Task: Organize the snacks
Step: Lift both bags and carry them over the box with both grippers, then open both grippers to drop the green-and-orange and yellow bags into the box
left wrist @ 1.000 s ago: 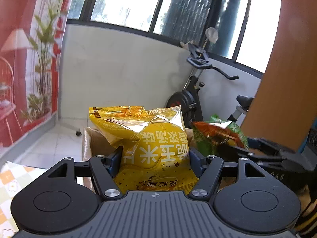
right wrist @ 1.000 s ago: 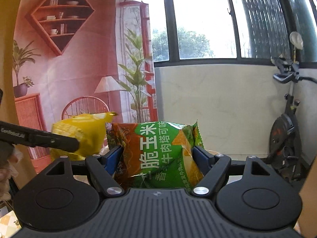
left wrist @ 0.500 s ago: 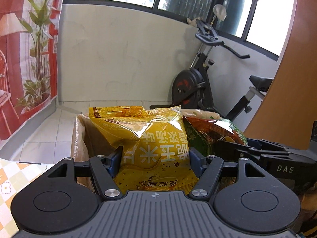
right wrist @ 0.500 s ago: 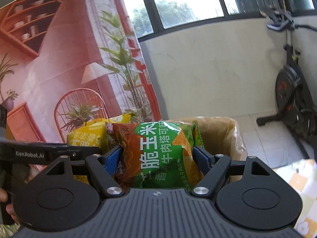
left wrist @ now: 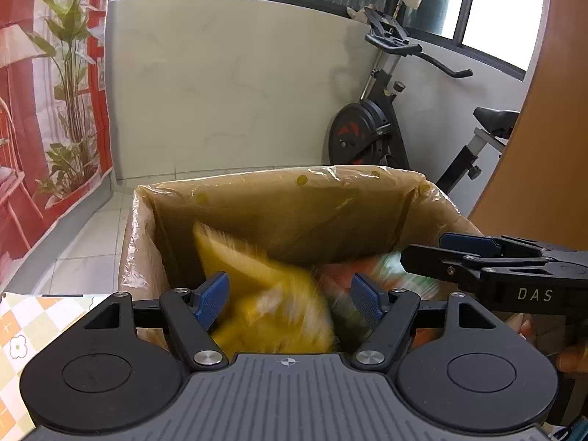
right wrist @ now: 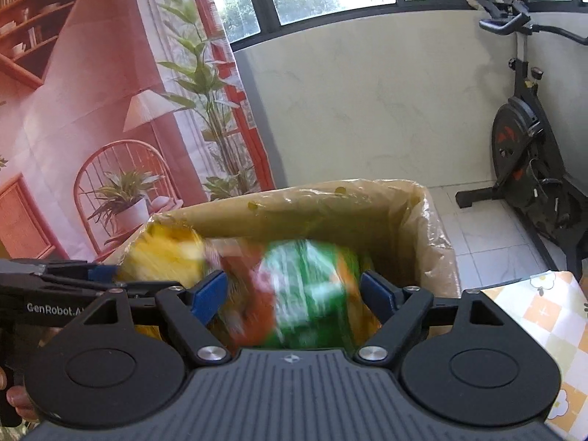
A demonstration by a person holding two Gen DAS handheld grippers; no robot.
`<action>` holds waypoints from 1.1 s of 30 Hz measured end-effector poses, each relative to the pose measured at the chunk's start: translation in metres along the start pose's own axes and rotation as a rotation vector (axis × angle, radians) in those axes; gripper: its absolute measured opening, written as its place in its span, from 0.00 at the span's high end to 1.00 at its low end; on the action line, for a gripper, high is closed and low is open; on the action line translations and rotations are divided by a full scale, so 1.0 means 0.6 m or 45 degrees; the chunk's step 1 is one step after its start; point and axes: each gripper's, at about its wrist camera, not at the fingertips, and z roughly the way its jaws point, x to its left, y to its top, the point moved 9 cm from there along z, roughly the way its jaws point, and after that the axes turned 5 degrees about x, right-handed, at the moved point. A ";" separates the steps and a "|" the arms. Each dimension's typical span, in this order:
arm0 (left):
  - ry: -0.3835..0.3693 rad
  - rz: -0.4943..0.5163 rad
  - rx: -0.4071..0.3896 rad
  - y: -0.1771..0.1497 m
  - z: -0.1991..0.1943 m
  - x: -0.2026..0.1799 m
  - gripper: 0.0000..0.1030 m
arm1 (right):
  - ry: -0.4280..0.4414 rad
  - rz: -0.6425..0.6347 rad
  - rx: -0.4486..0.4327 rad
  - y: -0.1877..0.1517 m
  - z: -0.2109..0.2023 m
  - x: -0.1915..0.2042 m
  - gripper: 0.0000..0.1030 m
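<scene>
Both grippers hang over a cardboard box (left wrist: 279, 217) lined with a thin plastic bag, which stands on the tiled floor past the edge of a checked tablecloth (left wrist: 33, 319).

The left gripper (left wrist: 290, 299) has just been opening its jaws, and they now stand spread. The yellow snack bag (left wrist: 264, 294) is between them but motion-blurred, tilted inside the box mouth, and the blue pads (left wrist: 211, 297) no longer press on it.

The right gripper (right wrist: 294, 296) has likewise just been opening. Its jaws stand apart with the green snack bag (right wrist: 312, 294) blurred between them, inside the box, clear of the pad on its right.

The 2 bags sit side by side in the box, yellow toward its left wall, green beside it.

An exercise bike (left wrist: 371, 128) stands against the pale wall behind, and a red printed backdrop (right wrist: 92, 110) hangs to the left.
</scene>
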 end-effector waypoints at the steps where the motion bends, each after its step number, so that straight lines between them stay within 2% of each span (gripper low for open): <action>1: 0.002 0.002 0.000 0.001 0.000 0.000 0.27 | -0.002 -0.006 -0.001 -0.001 0.000 0.000 0.20; 11: 0.025 0.018 -0.043 0.012 -0.042 -0.008 0.27 | 0.002 -0.052 -0.045 -0.005 -0.033 0.020 0.20; 20: 0.062 0.022 -0.112 0.003 -0.125 -0.018 0.27 | 0.016 -0.131 -0.111 -0.011 -0.108 0.061 0.20; 26: 0.094 0.031 -0.153 -0.018 -0.187 -0.023 0.27 | 0.023 -0.156 -0.141 -0.033 -0.164 0.083 0.20; 33: 0.135 0.039 -0.159 -0.071 -0.241 -0.020 0.27 | 0.015 -0.156 -0.157 -0.081 -0.216 0.093 0.20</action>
